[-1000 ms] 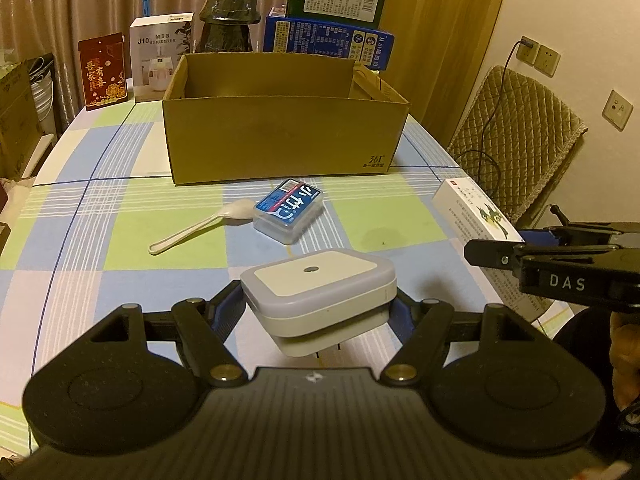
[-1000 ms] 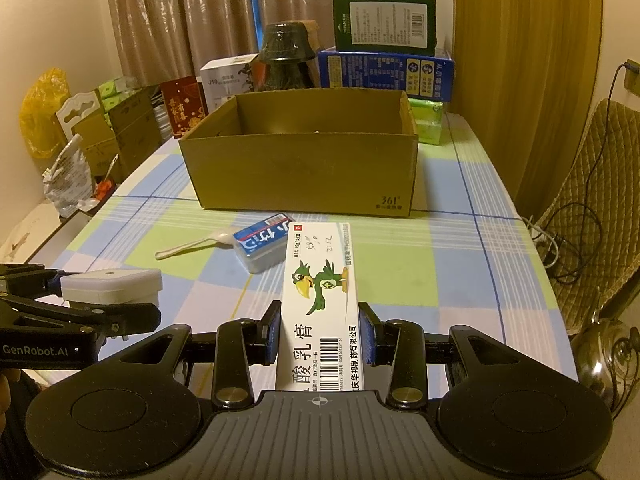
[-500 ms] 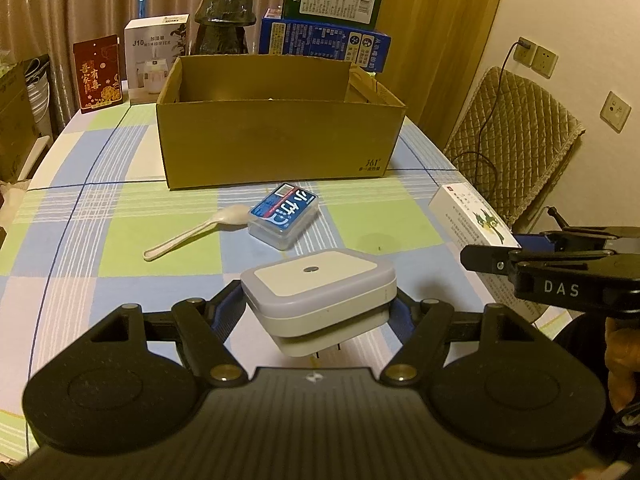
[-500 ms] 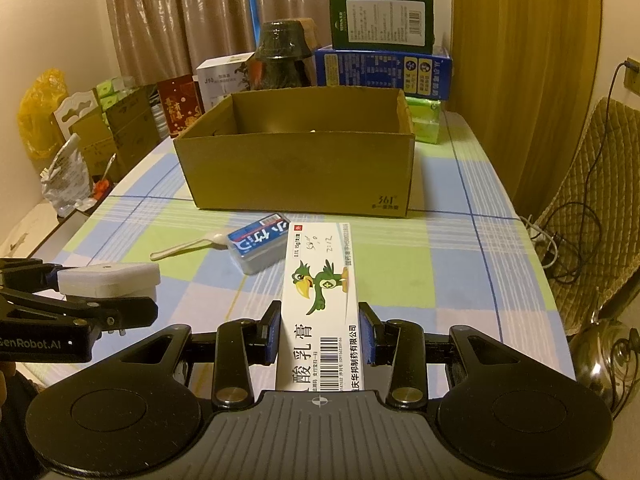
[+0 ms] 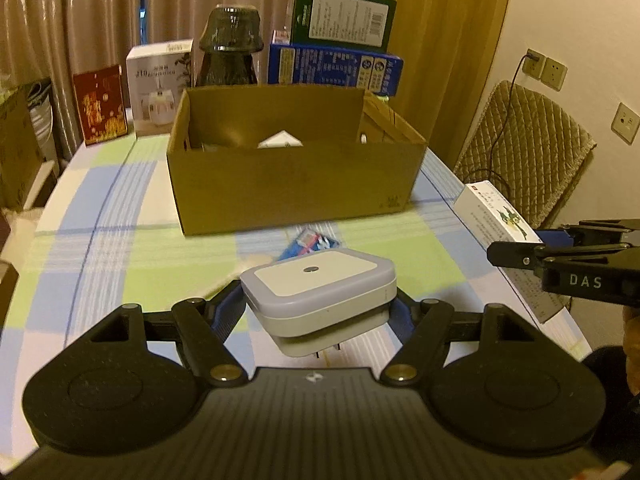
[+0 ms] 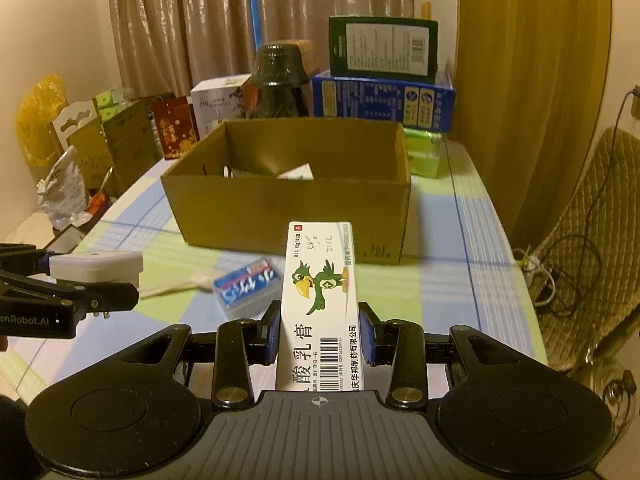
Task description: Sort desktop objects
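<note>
Above table, left gripper (image 5: pixel 320 312) clamps plug-in light (image 5: pixel 318 294), right gripper (image 6: pixel 320 332) ointment box (image 6: pixel 320 296)

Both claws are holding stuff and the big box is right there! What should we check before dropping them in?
1. Left claw grips the white plug-in night light: ok.
2. Right claw grips the ointment box: ok.
3. Cardboard box open on top: ok.
4. Room left inside the box: ok, only a few things show.
5. Claws over the box: not ok, both short of it.
6. Card case and spoon sorted: not ok, on the table.
</note>
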{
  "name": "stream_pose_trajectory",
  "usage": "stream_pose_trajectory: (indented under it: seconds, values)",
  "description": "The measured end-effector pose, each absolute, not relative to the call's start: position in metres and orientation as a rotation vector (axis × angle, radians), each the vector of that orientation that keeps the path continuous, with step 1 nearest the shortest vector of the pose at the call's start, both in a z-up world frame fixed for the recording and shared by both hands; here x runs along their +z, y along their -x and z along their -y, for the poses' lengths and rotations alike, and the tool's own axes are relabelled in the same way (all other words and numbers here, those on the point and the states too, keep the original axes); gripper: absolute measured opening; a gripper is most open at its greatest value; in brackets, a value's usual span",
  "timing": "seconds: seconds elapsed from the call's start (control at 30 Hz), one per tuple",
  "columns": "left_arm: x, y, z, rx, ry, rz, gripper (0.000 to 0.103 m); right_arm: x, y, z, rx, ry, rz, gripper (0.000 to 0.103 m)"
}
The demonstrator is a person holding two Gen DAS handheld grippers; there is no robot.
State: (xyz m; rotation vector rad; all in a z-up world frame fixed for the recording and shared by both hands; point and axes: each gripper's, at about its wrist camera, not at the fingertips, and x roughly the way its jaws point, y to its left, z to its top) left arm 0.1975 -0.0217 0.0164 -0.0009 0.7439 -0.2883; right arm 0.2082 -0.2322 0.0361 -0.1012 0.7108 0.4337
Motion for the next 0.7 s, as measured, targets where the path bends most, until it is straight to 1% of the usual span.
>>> stream_pose_trajectory:
  seconds: [0.3, 0.7]
  values:
    - [0.035, -0.246, 0.021, -0.297, -0.028, -0.711, 0.069, 0.056, -0.255, 0.228, 0.446, 0.114, -0.691, 0.036]
    - [0.036, -0.292, 0.021, -0.31, -0.051, -0.711, 0.069, 0.058, -0.295, 0.217, 0.468, 0.136, -0.695, 0.036]
